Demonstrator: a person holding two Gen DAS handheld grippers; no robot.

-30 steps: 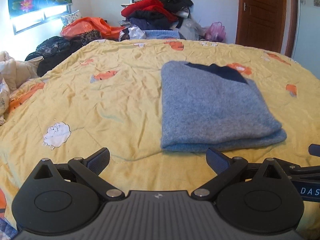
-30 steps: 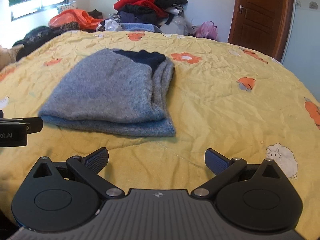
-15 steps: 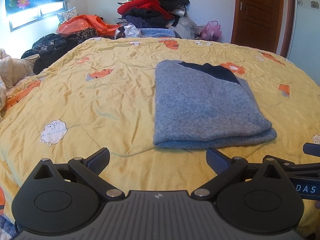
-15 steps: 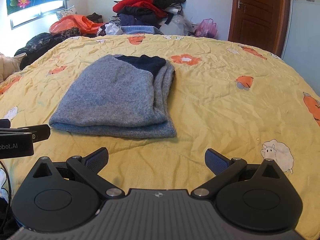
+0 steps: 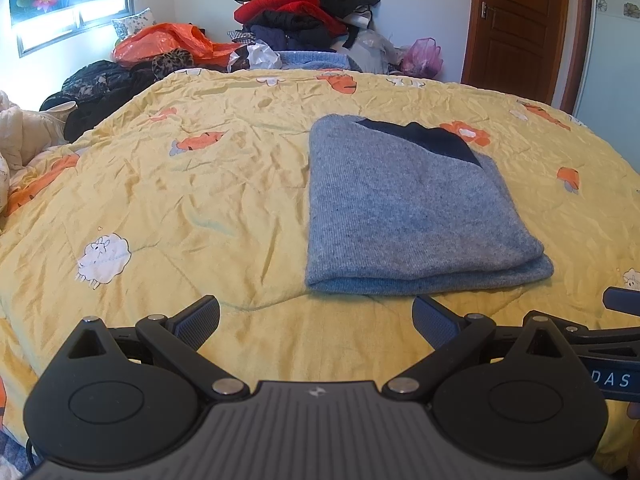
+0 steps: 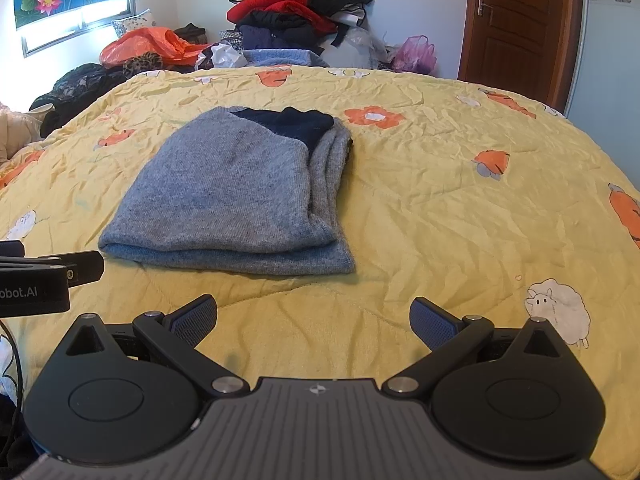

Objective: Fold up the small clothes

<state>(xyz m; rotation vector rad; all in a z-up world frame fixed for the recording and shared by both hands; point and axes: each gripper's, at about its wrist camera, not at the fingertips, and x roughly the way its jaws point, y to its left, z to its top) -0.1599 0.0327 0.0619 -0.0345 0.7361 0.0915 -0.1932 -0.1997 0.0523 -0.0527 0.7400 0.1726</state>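
Observation:
A grey-blue knitted sweater with a dark navy collar lies folded into a flat rectangle on the yellow bedspread. It also shows in the right wrist view, left of centre. My left gripper is open and empty, held above the bed's near edge, short of the sweater's near fold. My right gripper is open and empty, also short of the sweater and to its right. The left gripper's body shows at the left edge of the right wrist view.
A pile of red, black and navy clothes is stacked beyond the bed's far edge, with orange bags and dark clothes to the left. A brown wooden door stands at the back right. The bedspread has orange flower and white sheep prints.
Both grippers have drawn back from the sweater toward the bed's near edge and risen slightly. The sweater has not moved. Both grippers stay open.

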